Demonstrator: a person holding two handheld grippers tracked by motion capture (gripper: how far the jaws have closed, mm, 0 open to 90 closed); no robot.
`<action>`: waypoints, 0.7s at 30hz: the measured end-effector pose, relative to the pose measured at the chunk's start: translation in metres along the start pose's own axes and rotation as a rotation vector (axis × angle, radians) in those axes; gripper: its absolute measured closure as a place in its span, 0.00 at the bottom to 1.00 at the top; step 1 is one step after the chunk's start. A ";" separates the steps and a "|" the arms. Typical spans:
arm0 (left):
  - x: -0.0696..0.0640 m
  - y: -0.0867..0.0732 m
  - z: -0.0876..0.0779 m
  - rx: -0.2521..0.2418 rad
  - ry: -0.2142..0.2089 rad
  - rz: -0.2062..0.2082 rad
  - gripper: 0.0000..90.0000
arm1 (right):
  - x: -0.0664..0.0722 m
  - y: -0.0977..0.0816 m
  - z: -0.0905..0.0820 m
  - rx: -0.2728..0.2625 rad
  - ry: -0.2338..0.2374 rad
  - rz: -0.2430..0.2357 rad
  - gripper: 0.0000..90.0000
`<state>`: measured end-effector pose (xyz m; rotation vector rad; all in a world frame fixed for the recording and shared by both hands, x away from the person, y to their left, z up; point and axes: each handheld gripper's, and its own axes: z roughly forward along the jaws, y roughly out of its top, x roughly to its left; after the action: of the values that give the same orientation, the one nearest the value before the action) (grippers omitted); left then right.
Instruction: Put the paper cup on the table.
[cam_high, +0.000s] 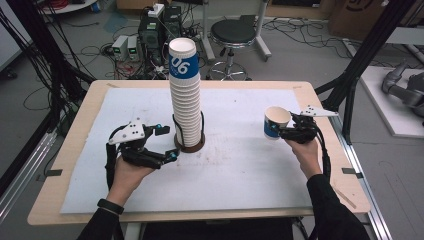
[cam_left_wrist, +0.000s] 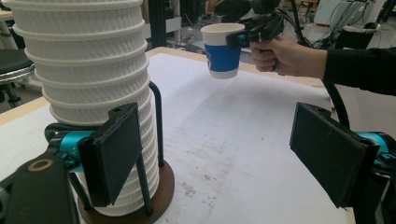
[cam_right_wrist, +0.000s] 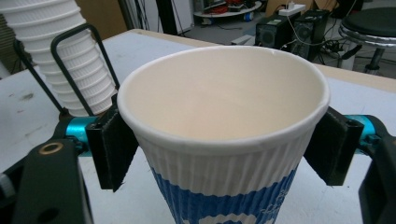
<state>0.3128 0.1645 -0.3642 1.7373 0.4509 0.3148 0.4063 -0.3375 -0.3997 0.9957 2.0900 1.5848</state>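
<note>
A tall stack of white ribbed paper cups (cam_high: 185, 95), the top one with a blue band, stands in a black wire holder on a round brown base (cam_high: 196, 146) at the table's middle. My left gripper (cam_high: 169, 142) is open just left of the base, its jaws wide apart with only bare mat between them (cam_left_wrist: 219, 158); one pad (cam_left_wrist: 112, 154) is close to the stack's (cam_left_wrist: 88, 70) lowest cups. My right gripper (cam_high: 282, 131) is shut on a single white and blue cup (cam_high: 275, 122), held upright above the table's right side. The pads (cam_right_wrist: 109, 144) press the cup (cam_right_wrist: 224, 140) under its rim.
A white mat (cam_high: 250, 170) covers most of the wooden table (cam_high: 80, 150). Behind the table are a black stool (cam_high: 232, 35) and electronics boxes (cam_high: 150, 35) with cables on the floor. Black frame posts (cam_high: 360, 55) rise at the right.
</note>
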 end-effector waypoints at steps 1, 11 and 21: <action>0.000 0.000 0.000 0.000 -0.002 -0.001 0.19 | -0.001 -0.001 0.001 -0.001 -0.001 0.009 0.24; -0.001 0.000 0.002 0.000 -0.008 0.005 0.19 | -0.008 -0.009 0.016 0.004 -0.032 0.038 0.24; -0.001 0.000 0.001 -0.002 -0.011 0.006 0.19 | -0.016 -0.018 0.026 -0.028 -0.065 0.075 0.23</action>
<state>0.3123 0.1631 -0.3648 1.7380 0.4376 0.3095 0.4282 -0.3327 -0.4275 1.1128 2.0034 1.5912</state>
